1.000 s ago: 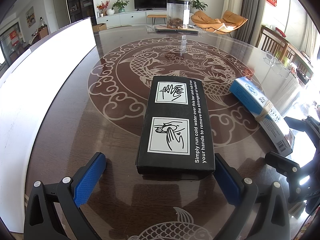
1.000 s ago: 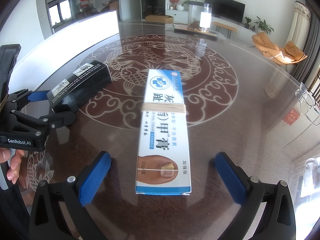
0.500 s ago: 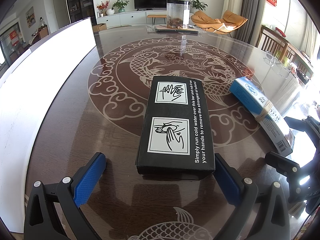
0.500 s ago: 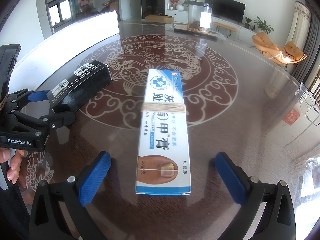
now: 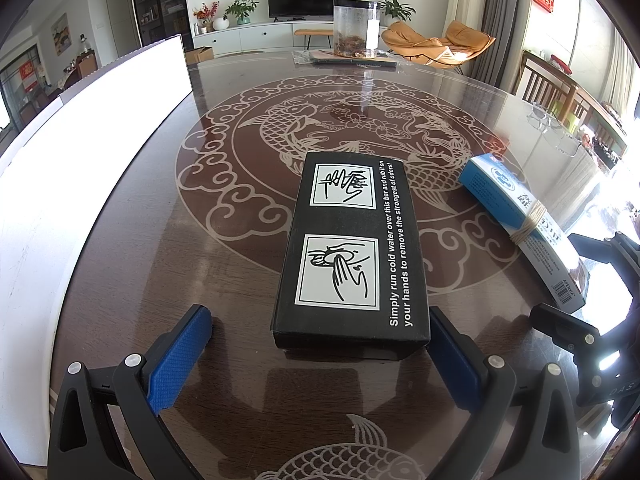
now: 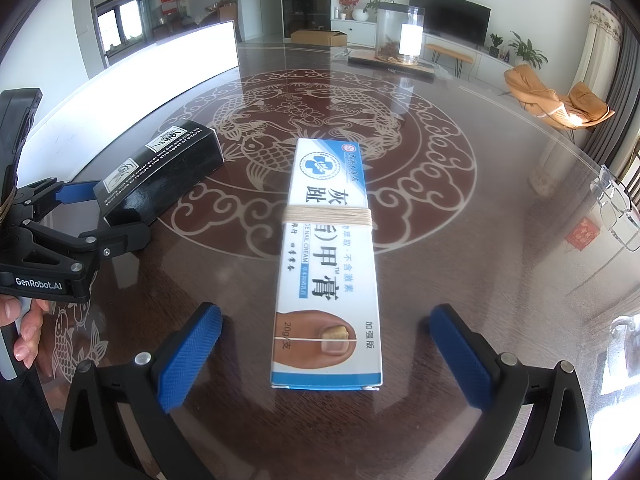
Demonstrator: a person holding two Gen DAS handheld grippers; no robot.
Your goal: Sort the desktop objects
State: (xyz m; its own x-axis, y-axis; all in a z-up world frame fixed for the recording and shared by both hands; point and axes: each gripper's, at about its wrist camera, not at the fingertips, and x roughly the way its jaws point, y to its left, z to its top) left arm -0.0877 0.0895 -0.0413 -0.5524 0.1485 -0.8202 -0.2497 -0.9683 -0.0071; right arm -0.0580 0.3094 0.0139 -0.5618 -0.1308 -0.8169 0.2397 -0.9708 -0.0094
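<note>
Black box (image 5: 352, 248) and blue-and-white box (image 6: 328, 264) each lie lengthwise on the tabletop (image 5: 160, 240), straight ahead of the wide-open left gripper (image 5: 316, 356) and wide-open right gripper (image 6: 324, 356) respectively.

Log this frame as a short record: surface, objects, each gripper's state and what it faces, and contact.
surface: glass-topped table with a fish pattern
objects: black box, lying flat; blue-and-white box, lying flat, string wound around its middle
left gripper: jaws open, either side of the black box's near end
right gripper: jaws open, either side of the blue-and-white box's near end
contact: left gripper's right pad looks against the black box; right gripper apart from its box
far end: clear jar
</note>
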